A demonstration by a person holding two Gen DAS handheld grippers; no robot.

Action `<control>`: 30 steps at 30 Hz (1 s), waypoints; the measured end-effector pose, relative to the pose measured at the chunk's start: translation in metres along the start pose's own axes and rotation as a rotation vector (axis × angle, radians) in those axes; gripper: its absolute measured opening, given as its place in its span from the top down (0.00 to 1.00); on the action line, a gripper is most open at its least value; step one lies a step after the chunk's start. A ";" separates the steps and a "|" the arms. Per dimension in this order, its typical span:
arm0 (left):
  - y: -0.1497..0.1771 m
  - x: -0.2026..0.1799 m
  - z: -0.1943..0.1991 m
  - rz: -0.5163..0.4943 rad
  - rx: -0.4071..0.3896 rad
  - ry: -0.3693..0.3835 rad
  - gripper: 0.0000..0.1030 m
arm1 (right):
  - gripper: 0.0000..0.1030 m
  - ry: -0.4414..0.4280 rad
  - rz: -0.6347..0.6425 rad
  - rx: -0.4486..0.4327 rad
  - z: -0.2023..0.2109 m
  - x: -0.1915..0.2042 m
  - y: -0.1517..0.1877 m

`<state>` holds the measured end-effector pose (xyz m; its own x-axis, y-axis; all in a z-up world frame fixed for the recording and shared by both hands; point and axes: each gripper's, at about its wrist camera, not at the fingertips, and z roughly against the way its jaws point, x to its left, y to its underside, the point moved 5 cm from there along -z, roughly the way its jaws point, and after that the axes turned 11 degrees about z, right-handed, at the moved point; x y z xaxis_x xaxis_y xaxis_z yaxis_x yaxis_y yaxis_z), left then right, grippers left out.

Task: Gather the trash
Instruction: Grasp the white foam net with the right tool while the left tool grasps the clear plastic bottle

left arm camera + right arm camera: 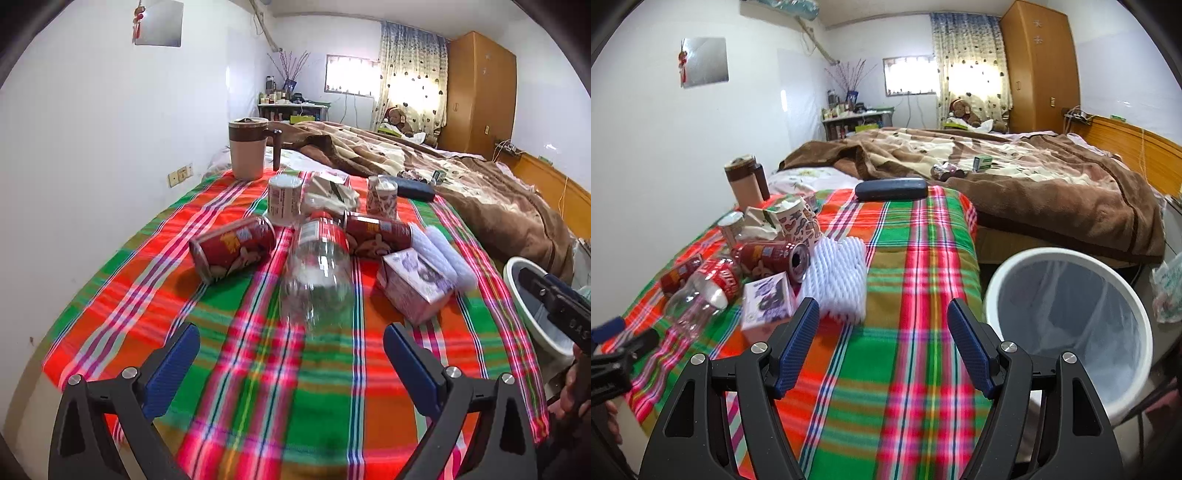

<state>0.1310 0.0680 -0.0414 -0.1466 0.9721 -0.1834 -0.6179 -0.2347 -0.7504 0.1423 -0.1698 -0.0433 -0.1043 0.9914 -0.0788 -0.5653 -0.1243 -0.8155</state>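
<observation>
Now both left gripper (291,347) and right gripper (882,321) jaws gape wide, empty.

A: Trash? Clear plastic bottle (316,273) on its side, two red cans (232,249) toppled, foam netting (839,278), small box (413,286), patterned cups (381,195), crumpled wrapper (330,192).

B: Bin?

A: White lined bin (1067,328) beside the table, upright.

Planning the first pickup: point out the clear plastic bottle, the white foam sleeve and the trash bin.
clear plastic bottle (317,280), left wrist view, transparent body.
white foam sleeve (839,278), right wrist view, ribbed top.
trash bin (1067,253), right wrist view, far rim.
</observation>
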 end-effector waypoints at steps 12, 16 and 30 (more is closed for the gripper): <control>-0.043 -0.003 -0.071 0.032 0.118 0.056 0.06 | 0.29 -0.074 0.020 0.114 -0.057 0.004 -0.015; -0.046 -0.006 -0.088 0.020 0.141 0.050 0.06 | 0.31 -0.085 0.035 0.119 -0.069 0.009 -0.018; -0.047 -0.011 -0.128 0.045 0.236 0.069 0.30 | 0.40 -0.141 0.010 0.228 -0.106 0.009 -0.020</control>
<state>0.2611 0.0678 -0.0853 -0.1300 0.9561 -0.2625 -0.7765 -0.2628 -0.5728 0.2397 -0.1541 -0.0882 -0.2150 0.9766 0.0080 -0.7315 -0.1556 -0.6639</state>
